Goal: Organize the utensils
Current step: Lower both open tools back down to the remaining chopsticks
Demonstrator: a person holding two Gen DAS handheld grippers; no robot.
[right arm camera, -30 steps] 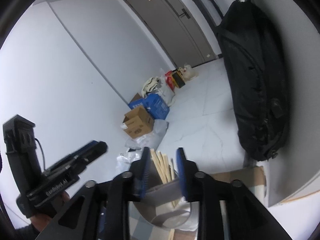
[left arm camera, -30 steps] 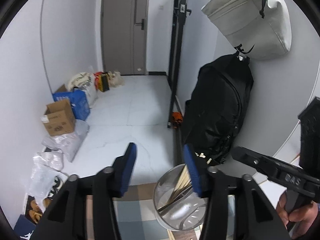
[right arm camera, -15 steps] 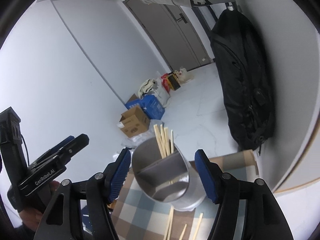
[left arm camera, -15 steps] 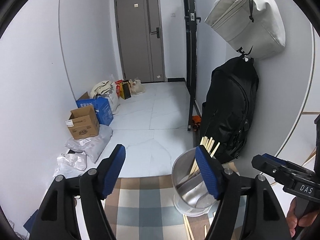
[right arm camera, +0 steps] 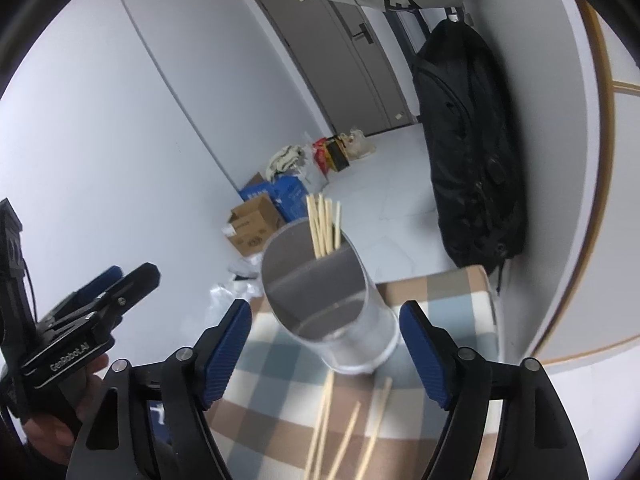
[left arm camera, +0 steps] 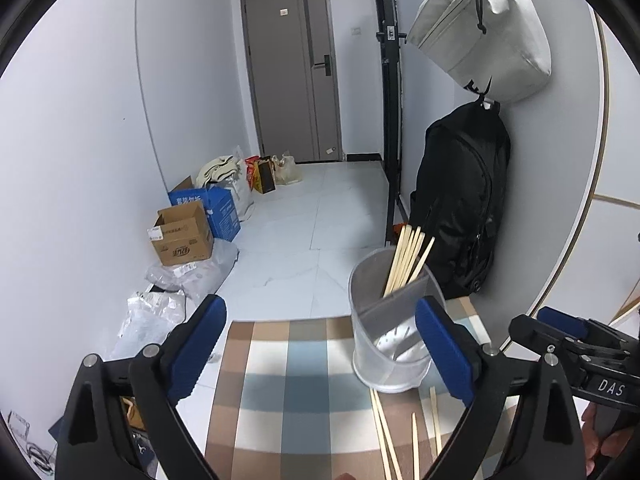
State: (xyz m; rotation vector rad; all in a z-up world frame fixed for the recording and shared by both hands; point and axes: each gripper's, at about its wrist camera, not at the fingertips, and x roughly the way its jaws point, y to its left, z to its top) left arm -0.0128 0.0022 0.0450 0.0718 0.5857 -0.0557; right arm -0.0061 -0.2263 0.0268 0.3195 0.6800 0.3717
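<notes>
The holder (left arm camera: pixel 390 320) is standing upright on the checked worktop (left arm camera: pixel 288 380), at 1 o'clock from the left gripper (left arm camera: pixel 320 352) and at 12 o'clock from the right gripper (right arm camera: pixel 324 344). Both grippers are gaping wide, grasping nothing. A bunch of chopsticks (left arm camera: pixel 406 258) is leaning in the holder's far compartment. Loose chopsticks (right arm camera: pixel 340 432) are lying at 6 o'clock of the holder.
</notes>
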